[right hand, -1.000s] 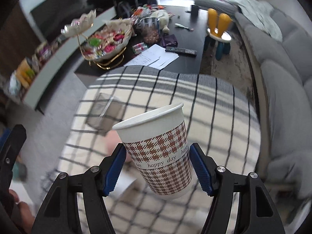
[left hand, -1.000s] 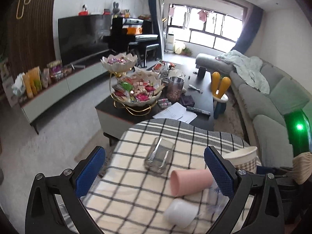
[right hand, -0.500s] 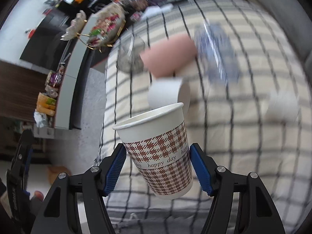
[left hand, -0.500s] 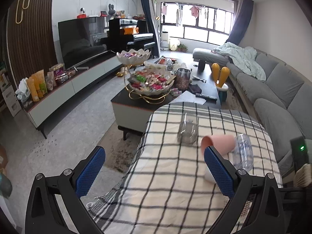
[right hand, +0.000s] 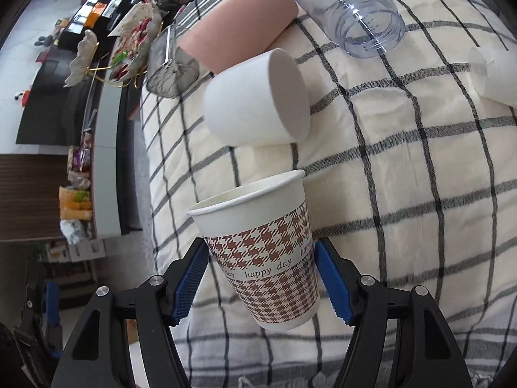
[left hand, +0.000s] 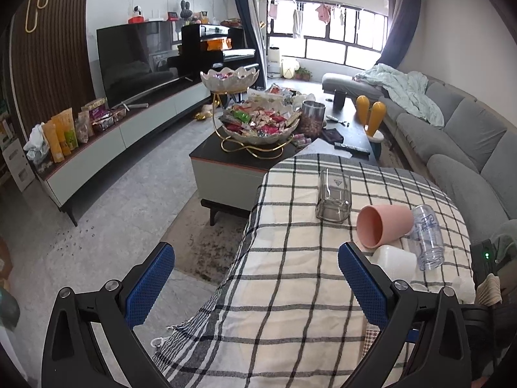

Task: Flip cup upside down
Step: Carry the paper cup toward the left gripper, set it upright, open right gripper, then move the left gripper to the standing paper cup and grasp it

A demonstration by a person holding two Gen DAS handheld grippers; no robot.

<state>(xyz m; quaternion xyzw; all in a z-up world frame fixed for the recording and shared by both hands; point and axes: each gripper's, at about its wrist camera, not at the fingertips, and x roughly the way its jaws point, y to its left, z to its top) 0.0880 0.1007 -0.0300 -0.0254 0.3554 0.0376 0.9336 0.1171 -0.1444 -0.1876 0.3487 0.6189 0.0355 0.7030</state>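
Note:
My right gripper (right hand: 261,278) is shut on a paper cup (right hand: 261,252) with a brown houndstooth pattern and the words "happy day". Its blue pads press both sides of the cup. The cup hangs above the checked cloth (right hand: 404,194), its open rim pointing away from the camera. My left gripper (left hand: 255,278) is open and empty above the near left part of the cloth-covered table (left hand: 290,291). A bit of the houndstooth cup (left hand: 371,339) shows at the lower right of the left wrist view.
On the cloth lie a white cup (right hand: 255,100), a pink cup (right hand: 239,19), a clear plastic bottle (right hand: 349,3), a clear glass (right hand: 171,64) and another white cup (right hand: 494,74). Beyond stand a coffee table (left hand: 245,158) with a snack stand, a TV unit and a grey sofa (left hand: 458,148).
My right gripper has turned the houndstooth cup down toward the cloth and moved close to the lying cups. My left gripper has drawn back and left from the cups.

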